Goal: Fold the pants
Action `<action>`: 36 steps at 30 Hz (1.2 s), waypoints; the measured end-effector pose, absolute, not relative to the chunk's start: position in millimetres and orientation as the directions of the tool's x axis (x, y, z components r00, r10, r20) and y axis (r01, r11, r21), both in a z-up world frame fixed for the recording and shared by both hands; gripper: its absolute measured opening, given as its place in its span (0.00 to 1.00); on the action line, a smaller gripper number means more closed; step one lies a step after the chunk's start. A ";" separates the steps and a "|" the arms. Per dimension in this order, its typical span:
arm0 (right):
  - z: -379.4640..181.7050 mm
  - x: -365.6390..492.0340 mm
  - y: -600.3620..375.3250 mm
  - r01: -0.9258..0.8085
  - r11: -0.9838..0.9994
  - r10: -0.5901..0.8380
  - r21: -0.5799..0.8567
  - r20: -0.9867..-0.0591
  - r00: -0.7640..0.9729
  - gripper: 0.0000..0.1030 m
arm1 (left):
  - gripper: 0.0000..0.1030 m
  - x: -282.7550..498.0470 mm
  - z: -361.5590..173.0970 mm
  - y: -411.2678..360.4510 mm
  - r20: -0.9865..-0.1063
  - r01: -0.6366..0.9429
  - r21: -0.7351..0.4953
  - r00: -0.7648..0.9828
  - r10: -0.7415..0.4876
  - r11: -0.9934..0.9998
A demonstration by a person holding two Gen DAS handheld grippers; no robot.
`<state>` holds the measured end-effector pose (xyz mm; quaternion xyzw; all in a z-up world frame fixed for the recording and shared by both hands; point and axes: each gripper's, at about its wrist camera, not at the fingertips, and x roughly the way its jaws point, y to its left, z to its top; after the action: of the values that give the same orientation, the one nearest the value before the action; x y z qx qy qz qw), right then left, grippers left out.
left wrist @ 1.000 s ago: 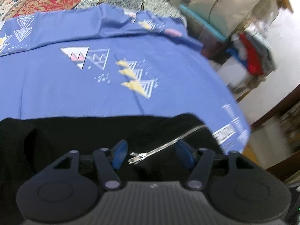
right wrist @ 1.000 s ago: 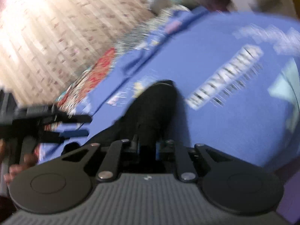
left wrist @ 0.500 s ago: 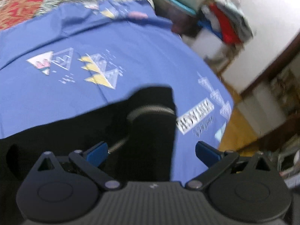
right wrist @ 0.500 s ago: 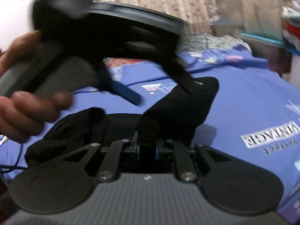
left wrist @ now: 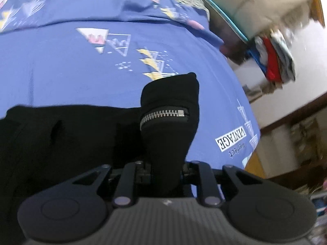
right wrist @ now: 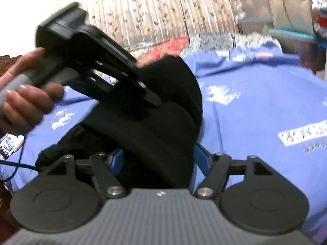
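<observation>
Black pants (left wrist: 167, 126) bunched at frame centre on blue printed bedsheet (left wrist: 71, 77), silver zipper (left wrist: 163, 115) exposed across raised fold. Left gripper (left wrist: 163, 175) at bottom centre of left wrist view, fingers drawn together and clamped on a narrow neck of the black fabric; remainder of garment spread toward lower left of frame. Same left gripper (right wrist: 143, 96) seen at upper left of right wrist view, gripped by left hand (right wrist: 26, 100), tip buried in the cloth. Right gripper (right wrist: 159, 159) at bottom centre of right wrist view, blue-padded fingers (right wrist: 201, 158) spread apart on either side of a thick fold of pants, contact with cloth not determinable. Patterned curtain (right wrist: 153, 10) along top of right wrist view; stacked storage bins (right wrist: 255, 10) at upper right; folded clothes pile (left wrist: 273, 61) at right of left wrist view
</observation>
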<state>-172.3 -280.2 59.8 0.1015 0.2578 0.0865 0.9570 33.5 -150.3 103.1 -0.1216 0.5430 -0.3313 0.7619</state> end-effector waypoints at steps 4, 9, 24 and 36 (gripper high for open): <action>60.2 -159.9 -267.3 -0.123 0.970 0.215 0.211 -0.506 0.835 0.15 | 0.17 34.4 107.4 -126.4 -0.725 0.341 -0.579 0.199 -0.659 0.740; 85.2 -152.9 -253.8 -0.191 0.956 0.273 0.223 -0.441 0.855 0.10 | 0.17 26.6 127.2 -79.5 -0.660 0.315 -0.633 0.259 -0.706 0.707; 67.4 -90.8 -136.0 -0.551 0.825 0.504 0.127 -0.607 0.614 0.51 | 0.63 13.6 24.2 103.2 -0.714 -0.130 -0.671 0.375 -0.591 0.730; 79.4 -89.6 -210.2 -0.287 0.841 0.515 0.458 -0.518 0.683 0.43 | 0.53 -23.1 39.8 94.9 -0.714 0.028 -0.603 0.426 -0.556 0.797</action>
<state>-89.6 -210.2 79.4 0.1729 0.3299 0.2223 0.9010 -23.1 94.9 39.8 -0.2615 0.5041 -0.1819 0.8028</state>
